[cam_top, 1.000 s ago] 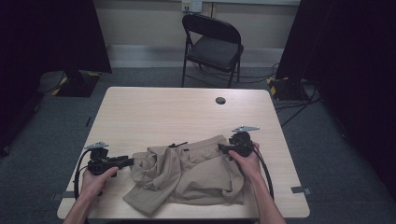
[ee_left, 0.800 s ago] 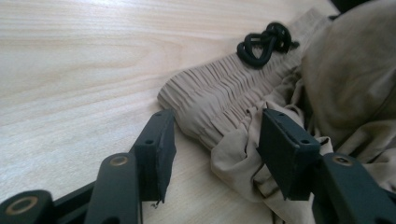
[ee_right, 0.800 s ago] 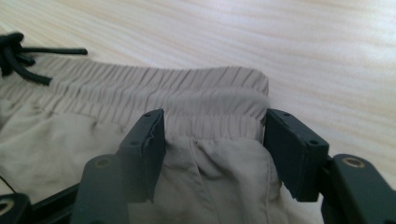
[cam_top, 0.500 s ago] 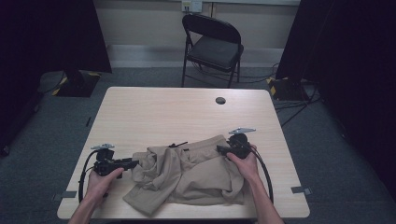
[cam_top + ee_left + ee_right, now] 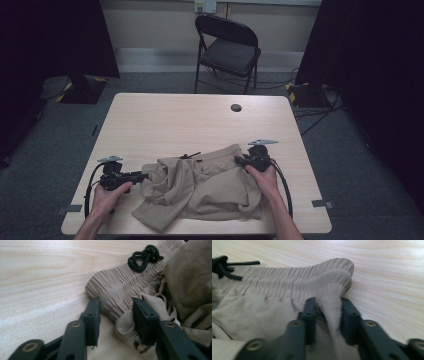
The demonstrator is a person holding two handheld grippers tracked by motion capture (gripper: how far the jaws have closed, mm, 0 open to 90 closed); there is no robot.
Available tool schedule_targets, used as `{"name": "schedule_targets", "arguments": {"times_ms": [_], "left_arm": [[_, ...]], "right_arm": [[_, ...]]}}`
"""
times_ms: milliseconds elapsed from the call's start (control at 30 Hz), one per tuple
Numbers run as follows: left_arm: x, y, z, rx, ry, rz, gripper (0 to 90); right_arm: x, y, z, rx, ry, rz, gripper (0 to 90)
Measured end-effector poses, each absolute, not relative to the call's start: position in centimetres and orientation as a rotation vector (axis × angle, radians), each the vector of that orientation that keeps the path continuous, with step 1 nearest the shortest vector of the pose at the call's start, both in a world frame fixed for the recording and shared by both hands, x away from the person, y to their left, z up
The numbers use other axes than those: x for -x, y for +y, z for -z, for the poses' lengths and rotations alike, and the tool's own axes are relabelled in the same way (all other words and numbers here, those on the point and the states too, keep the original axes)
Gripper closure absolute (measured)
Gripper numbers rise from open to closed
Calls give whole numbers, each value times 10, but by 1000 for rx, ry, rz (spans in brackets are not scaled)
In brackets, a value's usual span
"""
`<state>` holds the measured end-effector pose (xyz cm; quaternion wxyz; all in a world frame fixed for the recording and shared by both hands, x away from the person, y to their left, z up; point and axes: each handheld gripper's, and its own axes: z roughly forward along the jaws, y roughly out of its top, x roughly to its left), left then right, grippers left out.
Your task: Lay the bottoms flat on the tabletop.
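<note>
Crumpled tan shorts [image 5: 205, 187] on the table [image 5: 175, 125], near its front edge. Left claw [image 5: 116, 315] spread wide around the shorts' gathered waistband end. Right claw [image 5: 328, 312] pinching a fold at the shorts' other waistband corner.

The upper half of my table [image 5: 165, 120] lies bare and passable, save a dark grommet [image 5: 236, 107] at upper centre. Crumpled tan shorts [image 5: 210, 187] block the lower centre, between my left gripper [image 5: 142, 176] and right gripper [image 5: 240, 161].
</note>
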<state>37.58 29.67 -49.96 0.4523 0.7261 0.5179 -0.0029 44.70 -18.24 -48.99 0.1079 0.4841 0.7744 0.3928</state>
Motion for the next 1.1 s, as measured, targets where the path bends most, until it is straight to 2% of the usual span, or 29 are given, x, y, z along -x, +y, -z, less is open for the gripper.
{"name": "schedule_targets", "arguments": {"times_ms": [133,233,333,567,833,1100], "left_arm": [[-380,293,500,-1810,1262,-14,669],[-384,292,497,-1784,1265,-23,751],[-386,295,490,-1727,1255,-40,791],[-390,290,465,-1680,1188,-120,817],[-391,288,417,-1612,1079,-229,820],[-389,287,383,-1579,994,-287,820]], "right_arm": [[-445,-182,485,-1394,2280,-1200,812],[-442,-181,479,-1375,2261,-1237,835],[-439,-184,472,-1370,2226,-1272,844],[-430,-195,446,-1328,2151,-1368,851],[-423,-206,401,-1245,2034,-1475,852],[-419,-209,366,-1174,1972,-1509,851]]}}
